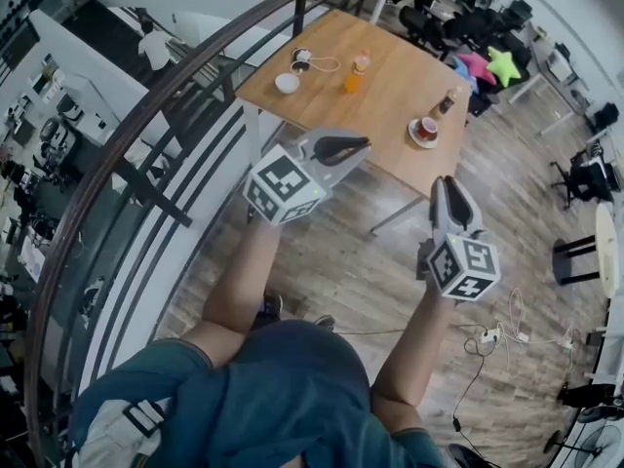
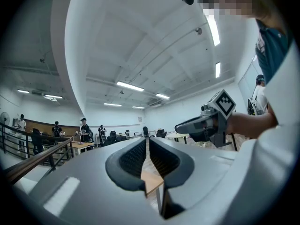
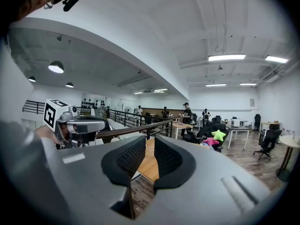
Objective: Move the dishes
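Note:
Two dishes stand on a wooden table (image 1: 390,96) in the head view: a white bowl (image 1: 288,83) near its left edge, and a red cup on a saucer (image 1: 424,131) near its front right edge. My left gripper (image 1: 361,145) hangs in the air short of the table's front edge, shut and empty. My right gripper (image 1: 450,183) hovers over the floor just below the cup and saucer, also shut and empty. In the right gripper view, the tabletop (image 3: 146,168) shows past the right gripper (image 3: 150,142). The left gripper (image 2: 147,142) points across the room.
An orange bottle (image 1: 357,73), a small dark bottle (image 1: 447,102) and a white headset with a cord (image 1: 304,59) also stand on the table. A curved railing (image 1: 146,125) runs along its left. Chairs, star cushions (image 1: 502,64) and desks lie beyond; cables (image 1: 492,334) lie on the floor.

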{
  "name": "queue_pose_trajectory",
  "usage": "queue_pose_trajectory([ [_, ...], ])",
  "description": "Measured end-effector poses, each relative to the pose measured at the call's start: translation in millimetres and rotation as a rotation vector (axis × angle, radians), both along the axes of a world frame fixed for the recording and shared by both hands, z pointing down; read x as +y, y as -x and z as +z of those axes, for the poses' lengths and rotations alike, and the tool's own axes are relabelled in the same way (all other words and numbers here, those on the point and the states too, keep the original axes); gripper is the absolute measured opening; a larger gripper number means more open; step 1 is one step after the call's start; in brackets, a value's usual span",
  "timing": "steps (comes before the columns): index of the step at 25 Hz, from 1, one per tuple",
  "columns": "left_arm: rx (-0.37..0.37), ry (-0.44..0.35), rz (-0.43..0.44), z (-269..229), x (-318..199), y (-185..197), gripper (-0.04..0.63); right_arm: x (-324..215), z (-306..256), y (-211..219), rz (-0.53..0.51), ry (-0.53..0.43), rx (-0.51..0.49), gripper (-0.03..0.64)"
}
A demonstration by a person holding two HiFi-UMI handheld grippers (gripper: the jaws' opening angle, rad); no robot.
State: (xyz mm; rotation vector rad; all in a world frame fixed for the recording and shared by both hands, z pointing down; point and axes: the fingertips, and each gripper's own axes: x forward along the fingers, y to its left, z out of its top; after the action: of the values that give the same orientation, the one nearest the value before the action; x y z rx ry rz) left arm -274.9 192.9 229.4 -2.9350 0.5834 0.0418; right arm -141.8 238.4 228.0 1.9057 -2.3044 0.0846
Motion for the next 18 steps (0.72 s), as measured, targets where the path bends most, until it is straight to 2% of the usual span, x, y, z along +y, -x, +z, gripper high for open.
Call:
queue_pose_trajectory([
  [10, 0.026, 0.018, 0.052, 1, -3, 10, 0.021, 8, -7, 10, 0.064, -0.015, -0.028, 0.043],
  [18, 0.082, 0.032, 0.099, -8, -15, 2, 0.030, 5, -16, 16, 0.077, 0.004, 0.010, 0.069],
])
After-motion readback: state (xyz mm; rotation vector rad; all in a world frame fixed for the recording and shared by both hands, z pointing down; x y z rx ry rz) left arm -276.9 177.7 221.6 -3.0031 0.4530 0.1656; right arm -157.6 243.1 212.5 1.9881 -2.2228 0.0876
